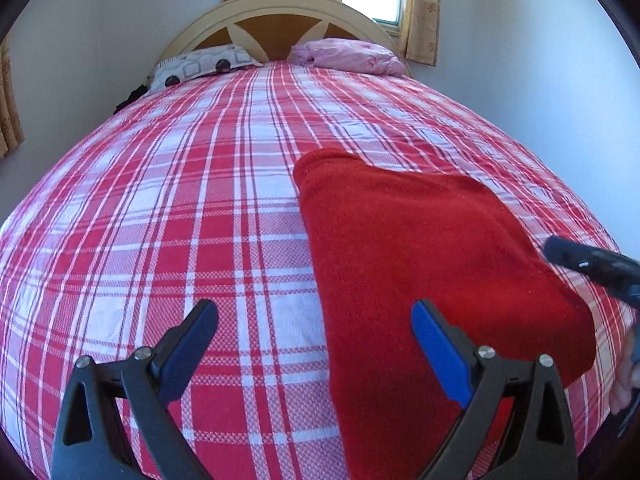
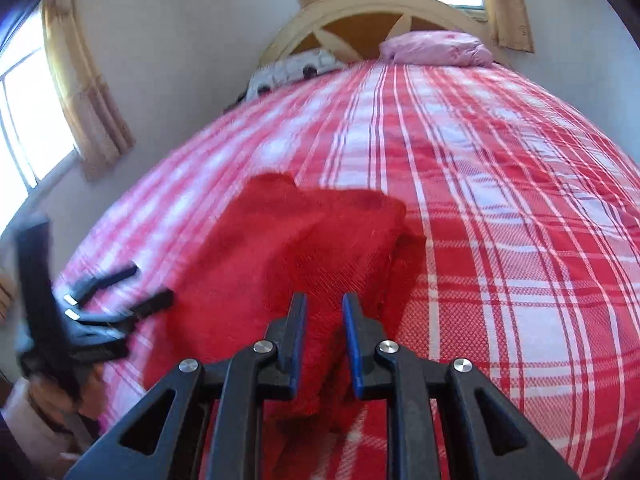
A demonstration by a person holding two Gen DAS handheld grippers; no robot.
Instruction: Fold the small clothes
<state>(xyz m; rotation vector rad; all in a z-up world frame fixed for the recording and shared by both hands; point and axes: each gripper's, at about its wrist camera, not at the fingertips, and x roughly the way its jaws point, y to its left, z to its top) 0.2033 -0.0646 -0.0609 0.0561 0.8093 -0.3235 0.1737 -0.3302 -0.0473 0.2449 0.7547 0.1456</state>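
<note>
A red knitted garment (image 1: 432,264) lies folded on the red-and-white plaid bed (image 1: 200,208). My left gripper (image 1: 316,320) is open and empty, just above the garment's near left edge, one finger over the bedspread and one over the red cloth. In the right wrist view, my right gripper (image 2: 325,312) has its jaws narrowly apart with the red garment (image 2: 304,248) bunched between them, lifting its near edge. The left gripper shows blurred at the left of that view (image 2: 132,292). The right gripper's body shows at the right edge of the left wrist view (image 1: 592,264).
A patterned pillow (image 1: 200,66) and a pink pillow (image 1: 348,56) lie at the wooden headboard (image 1: 276,20). Walls flank the bed on both sides. A curtained window (image 2: 36,92) is on the left wall.
</note>
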